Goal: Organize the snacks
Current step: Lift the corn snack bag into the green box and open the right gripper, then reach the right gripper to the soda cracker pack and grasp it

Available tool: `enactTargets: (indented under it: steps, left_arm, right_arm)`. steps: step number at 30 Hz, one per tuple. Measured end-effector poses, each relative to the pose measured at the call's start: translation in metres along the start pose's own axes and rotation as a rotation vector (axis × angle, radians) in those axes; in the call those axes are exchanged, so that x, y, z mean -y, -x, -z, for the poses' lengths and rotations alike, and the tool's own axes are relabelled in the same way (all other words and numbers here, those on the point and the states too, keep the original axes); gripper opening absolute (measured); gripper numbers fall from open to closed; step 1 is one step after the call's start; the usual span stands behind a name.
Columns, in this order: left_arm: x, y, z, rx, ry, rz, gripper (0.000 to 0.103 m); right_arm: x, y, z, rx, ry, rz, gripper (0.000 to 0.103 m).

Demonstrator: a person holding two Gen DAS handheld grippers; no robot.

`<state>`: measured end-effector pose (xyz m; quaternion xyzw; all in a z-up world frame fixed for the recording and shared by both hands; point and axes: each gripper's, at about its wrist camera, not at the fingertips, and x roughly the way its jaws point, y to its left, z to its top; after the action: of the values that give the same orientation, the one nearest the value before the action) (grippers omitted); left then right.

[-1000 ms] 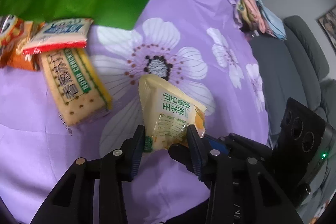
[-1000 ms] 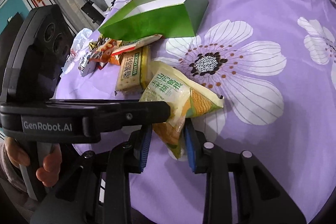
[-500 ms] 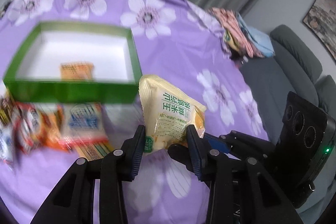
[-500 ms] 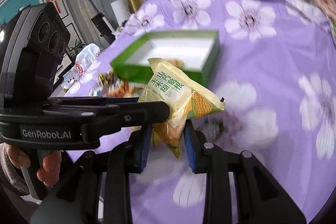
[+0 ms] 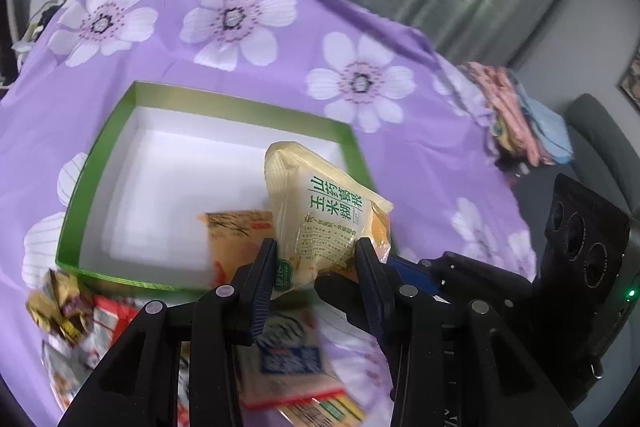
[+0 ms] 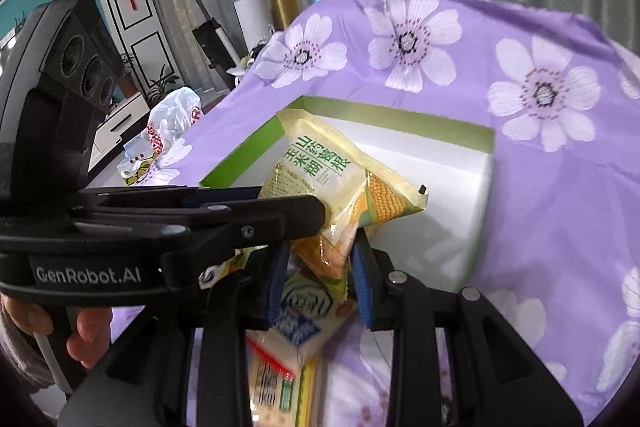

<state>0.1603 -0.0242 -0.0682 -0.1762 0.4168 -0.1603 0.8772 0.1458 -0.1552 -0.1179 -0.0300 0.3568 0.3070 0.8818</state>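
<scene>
One yellow packet (image 5: 320, 219), one green box (image 5: 224, 99)

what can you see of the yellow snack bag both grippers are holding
The yellow snack bag is glossy plastic film with green Chinese lettering on a white label and a corn cob picture at one end. It looks puffy, tilted, held in the air in front of the green box. The left gripper and right gripper each pinch its lower end.
</scene>
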Motion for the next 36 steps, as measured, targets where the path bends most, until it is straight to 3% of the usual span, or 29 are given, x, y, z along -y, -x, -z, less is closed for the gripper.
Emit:
enactTargets:
  steps: [3,6,7,10,16,19,25,36]
  left_arm:
    - [-0.009,-0.009,-0.004,-0.002,0.011,-0.029,0.04]
    - [-0.01,-0.013,-0.006,0.01,0.005,-0.071,0.04]
    - [-0.009,-0.011,-0.005,0.019,-0.005,-0.096,0.045]
    - [-0.006,-0.004,-0.001,0.048,-0.032,-0.15,0.081]
    - [0.003,0.015,0.007,0.095,-0.08,-0.215,0.082]
    - [0.011,0.028,0.014,0.122,-0.108,-0.244,0.088]
    - [0.024,0.048,0.025,0.144,-0.128,-0.275,0.091]
    - [0.04,0.071,0.051,0.15,-0.152,-0.294,0.091]
  right_arm:
    - [0.003,-0.017,-0.006,-0.019,-0.012,0.003,0.033]
    - [0.008,-0.028,-0.007,-0.028,-0.031,0.022,0.044]
    - [0.009,-0.028,-0.006,-0.028,-0.036,0.036,0.045]
    - [0.015,-0.023,-0.002,-0.024,-0.062,0.049,0.051]
    - [0.011,0.012,0.011,0.025,-0.057,0.072,0.06]
    - [0.008,0.028,0.016,0.046,-0.057,0.077,0.064]
    - [-0.004,0.06,0.034,0.082,-0.067,0.049,0.074]
    - [-0.019,0.082,0.068,0.06,-0.079,0.029,0.075]
